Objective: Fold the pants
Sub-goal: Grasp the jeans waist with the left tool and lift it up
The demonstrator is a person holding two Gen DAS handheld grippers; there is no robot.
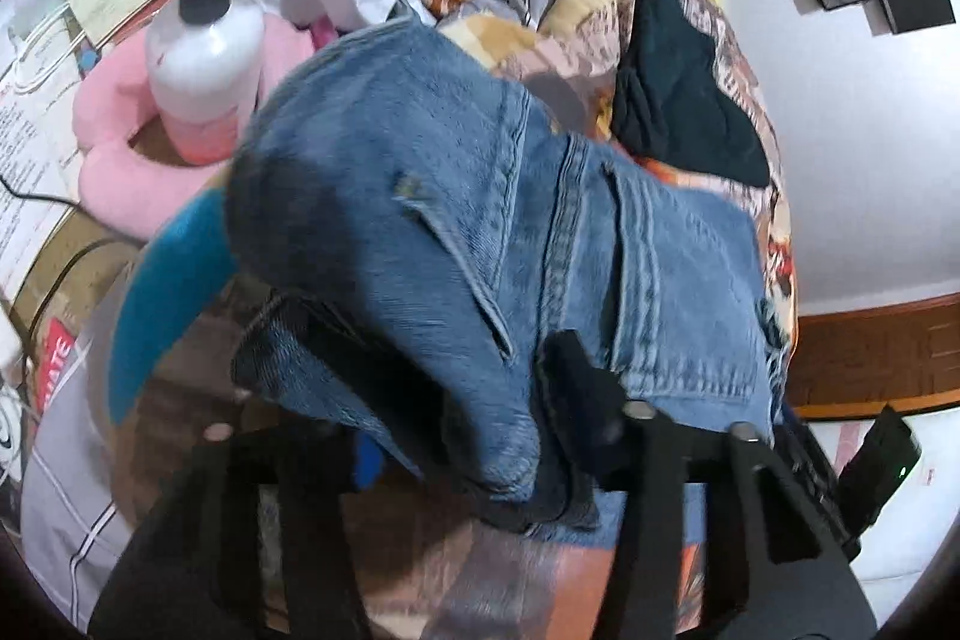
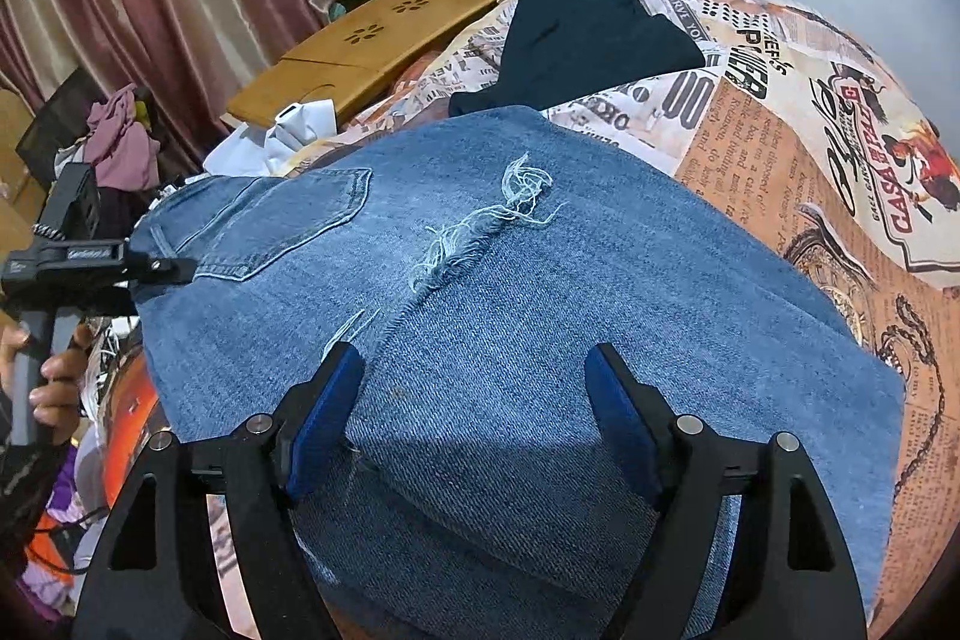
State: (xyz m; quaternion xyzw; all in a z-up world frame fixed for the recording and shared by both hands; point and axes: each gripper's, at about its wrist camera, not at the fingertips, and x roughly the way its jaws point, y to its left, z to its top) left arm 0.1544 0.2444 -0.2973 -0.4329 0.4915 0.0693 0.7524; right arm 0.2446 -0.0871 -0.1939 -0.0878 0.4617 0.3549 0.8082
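Observation:
Blue denim jeans (image 2: 540, 328) lie folded on a printed bedspread (image 2: 810, 148), with a back pocket and a frayed hem on top. My right gripper (image 2: 474, 418) is open, its blue pads (image 2: 324, 418) hovering just above the near edge of the denim. In the left wrist view my left gripper (image 1: 480, 436) is shut on the jeans (image 1: 420, 196), lifting a bunched waistband end that drapes over its fingers. The left gripper also shows in the right wrist view (image 2: 174, 271) at the pocket edge.
A black garment (image 2: 588, 40) lies on the bedspread behind the jeans. A wooden lap tray (image 2: 372, 40) and white paper sit at the left. In the left wrist view a lotion pump bottle (image 1: 204, 40) stands on a pink cushion (image 1: 138, 160) close to the left.

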